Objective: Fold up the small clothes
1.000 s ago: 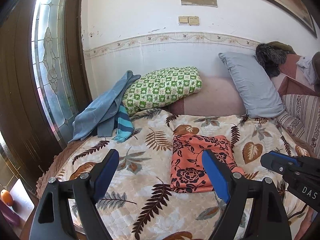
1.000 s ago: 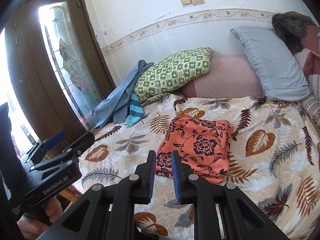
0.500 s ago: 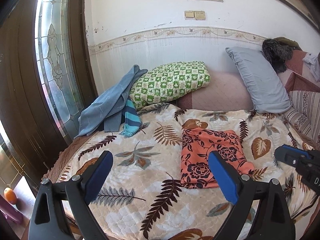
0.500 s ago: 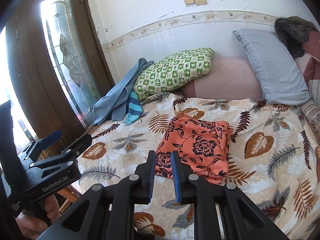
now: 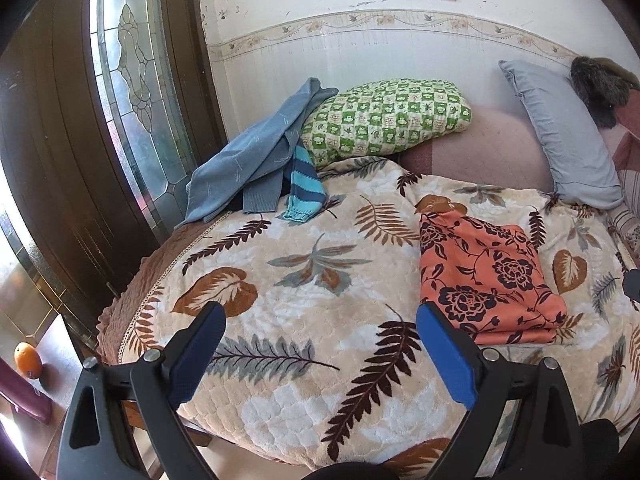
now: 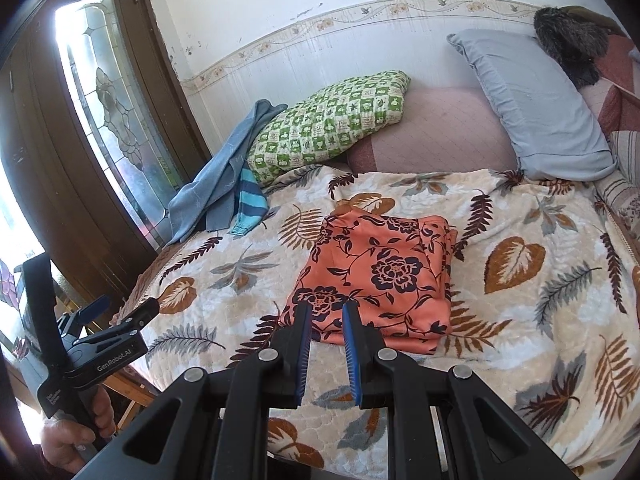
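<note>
A folded orange cloth with dark flowers (image 5: 484, 276) lies flat on the leaf-patterned bed cover (image 5: 304, 280); it also shows in the right wrist view (image 6: 380, 276). My left gripper (image 5: 320, 332) is wide open and empty, over the front of the bed, left of the cloth. My right gripper (image 6: 325, 322) hovers empty just before the cloth's near edge, its jaws nearly closed with a narrow gap. A blue garment (image 5: 248, 160) and a striped teal piece (image 5: 304, 188) lie heaped at the far left of the bed.
A green checked pillow (image 5: 384, 116) and a grey pillow (image 5: 560, 140) lean on the back wall. A dark wooden door with stained glass (image 5: 132, 80) stands at left. The left gripper's body (image 6: 92, 344) shows in the right wrist view off the bed's left edge.
The left gripper has swung left and drawn back, so the orange cloth now sits right of its fingers. The right gripper has barely moved and its jaws kept the same narrow gap.
</note>
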`<action>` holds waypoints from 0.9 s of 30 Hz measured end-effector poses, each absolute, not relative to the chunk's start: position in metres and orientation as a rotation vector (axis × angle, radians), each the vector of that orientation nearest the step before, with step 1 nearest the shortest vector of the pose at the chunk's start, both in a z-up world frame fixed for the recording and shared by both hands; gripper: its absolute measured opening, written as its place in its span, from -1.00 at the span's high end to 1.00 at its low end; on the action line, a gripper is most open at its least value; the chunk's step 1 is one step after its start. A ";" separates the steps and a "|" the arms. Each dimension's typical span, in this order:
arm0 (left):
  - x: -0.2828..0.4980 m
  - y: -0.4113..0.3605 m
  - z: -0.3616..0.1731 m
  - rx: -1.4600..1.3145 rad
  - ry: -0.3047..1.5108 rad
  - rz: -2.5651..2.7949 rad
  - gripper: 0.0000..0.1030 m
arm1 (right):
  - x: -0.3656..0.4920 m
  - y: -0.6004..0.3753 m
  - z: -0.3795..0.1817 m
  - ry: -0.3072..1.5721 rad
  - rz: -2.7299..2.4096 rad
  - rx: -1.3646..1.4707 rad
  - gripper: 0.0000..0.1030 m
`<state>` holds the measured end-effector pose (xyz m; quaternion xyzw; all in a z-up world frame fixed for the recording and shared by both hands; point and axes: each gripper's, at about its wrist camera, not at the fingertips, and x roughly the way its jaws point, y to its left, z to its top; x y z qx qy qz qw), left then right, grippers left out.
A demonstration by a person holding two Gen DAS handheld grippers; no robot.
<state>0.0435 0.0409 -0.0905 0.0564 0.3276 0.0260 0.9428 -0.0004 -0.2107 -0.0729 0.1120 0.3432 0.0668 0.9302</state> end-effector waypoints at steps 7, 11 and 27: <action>0.036 0.043 -0.078 0.084 0.638 0.054 -0.87 | -0.003 -0.195 -0.071 0.694 0.149 0.186 0.64; 0.030 0.046 -0.070 0.066 0.627 0.057 -0.87 | -0.005 -0.195 -0.070 0.688 0.150 0.188 0.64; 0.004 0.028 -0.041 0.083 0.569 0.034 -0.87 | -0.031 -0.198 -0.052 0.631 0.151 0.175 0.64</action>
